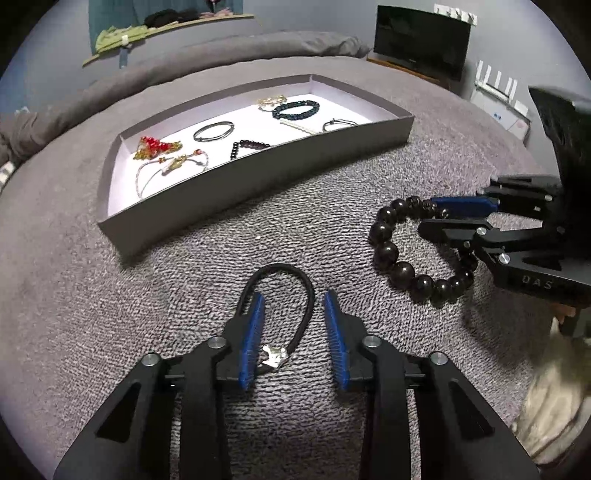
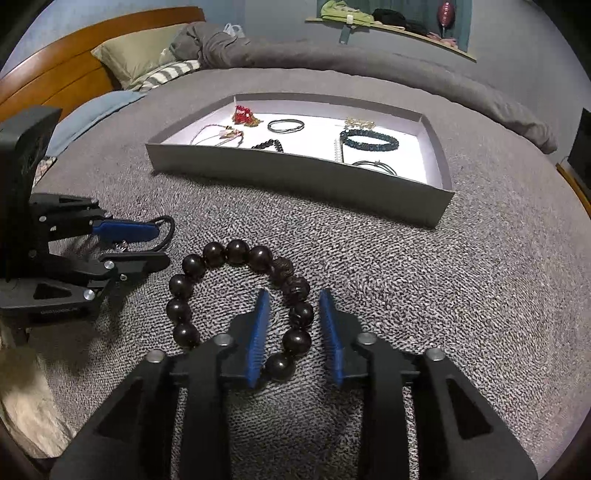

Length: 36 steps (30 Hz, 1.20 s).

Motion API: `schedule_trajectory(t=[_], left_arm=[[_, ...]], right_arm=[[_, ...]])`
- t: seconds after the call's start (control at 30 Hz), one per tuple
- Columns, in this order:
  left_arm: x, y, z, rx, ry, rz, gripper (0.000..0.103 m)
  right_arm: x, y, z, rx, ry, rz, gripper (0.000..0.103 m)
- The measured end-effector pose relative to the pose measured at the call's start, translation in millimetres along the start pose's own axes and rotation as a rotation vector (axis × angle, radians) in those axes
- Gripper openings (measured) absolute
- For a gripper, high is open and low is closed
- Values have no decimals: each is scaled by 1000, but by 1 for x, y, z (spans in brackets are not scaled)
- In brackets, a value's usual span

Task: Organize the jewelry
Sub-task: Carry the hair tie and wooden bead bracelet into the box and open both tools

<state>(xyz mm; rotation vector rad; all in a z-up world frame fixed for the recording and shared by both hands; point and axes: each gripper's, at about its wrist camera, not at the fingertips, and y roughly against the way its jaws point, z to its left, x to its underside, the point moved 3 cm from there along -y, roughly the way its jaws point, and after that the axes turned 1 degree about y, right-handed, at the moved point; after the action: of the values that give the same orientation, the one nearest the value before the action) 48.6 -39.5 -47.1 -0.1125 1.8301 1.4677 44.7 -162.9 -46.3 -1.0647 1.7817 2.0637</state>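
On the bed [image 1: 110, 295]: a grey textured blanket is spread, with a grey tray [image 1: 258, 173] of jewelry set further back.
Left gripper [image 1: 293, 314]: held low and level; fingers [image 1: 255, 332] parted, straddling one side of a black cord bracelet [image 1: 308, 291] with a silver charm, nothing gripped.
Right gripper [image 2: 291, 314]: held low; fingers [image 2: 258, 328] parted around a strand of the dark bead bracelet [image 2: 236, 251], not clamped.
Room: wooden headboard [image 2: 55, 74], pillow [image 2: 136, 51], wall shelf [image 2: 391, 31], dark monitor [image 1: 421, 40].
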Motion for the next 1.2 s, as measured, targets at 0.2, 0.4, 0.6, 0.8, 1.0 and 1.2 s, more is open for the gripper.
schedule_trajectory(t=[0.2,0.4,0.6,0.8,1.0,1.2], left_arm=[[1,6,2,-7,-14,-15,12],[-1,20,2,-16,-13,-45,3],[-18,55,7,-38,0,-136,3],[-47,84,12,-44,-24,-200,3],[-86,83,31,-83,-46,-213,3],[-126,53,60,-108,-29,-172,3]], right_arm=[[-3,11,0,-14,-15,-38,15],[-10,26,3,-39,-24,-96,14],[-24,50,5,-36,-20,-166,14],[-46,63,-7,-2,-11,-197,14],[-90,75,-28,55,-8,-249,14],[-130,51,-60,61,-62,-242,14]])
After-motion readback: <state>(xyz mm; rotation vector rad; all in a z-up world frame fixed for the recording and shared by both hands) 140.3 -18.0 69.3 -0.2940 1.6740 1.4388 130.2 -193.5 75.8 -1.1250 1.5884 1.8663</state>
